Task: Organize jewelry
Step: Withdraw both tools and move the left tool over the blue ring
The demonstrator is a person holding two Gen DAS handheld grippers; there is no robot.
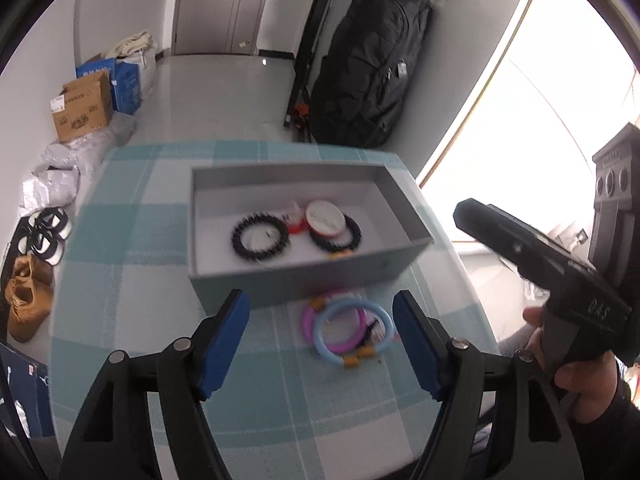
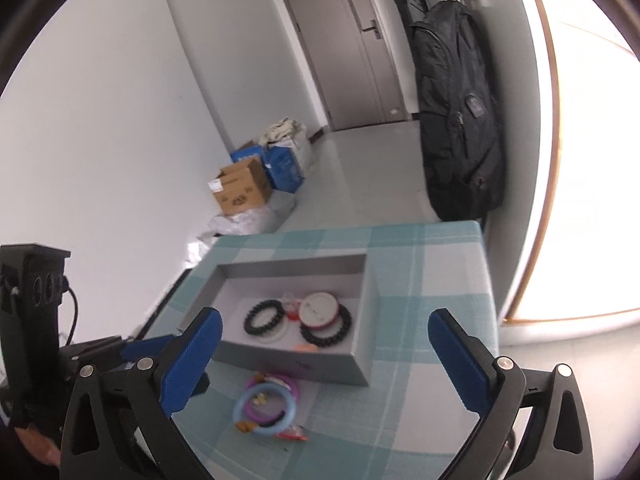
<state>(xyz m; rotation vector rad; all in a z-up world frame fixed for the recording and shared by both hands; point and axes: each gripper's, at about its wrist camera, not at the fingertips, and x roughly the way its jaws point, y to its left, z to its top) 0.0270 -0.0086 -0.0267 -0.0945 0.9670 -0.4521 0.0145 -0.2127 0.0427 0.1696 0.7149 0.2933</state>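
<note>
Checked cloth (image 1: 120,300) bears one grey box (image 1: 304,276), two loose bangles (image 1: 348,330).

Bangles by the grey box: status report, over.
Left gripper and right gripper open, empty. Blue and pink bangles on cloth outside grey box. Nothing blocking.

Teal-and-white checked tablecloth (image 1: 140,320); grey box (image 1: 320,276) at frame centre holding black beaded bracelets (image 1: 259,236); pink (image 1: 308,322) and light-blue bangles (image 1: 324,344) below it; blue gripper pads (image 1: 224,348).
</note>
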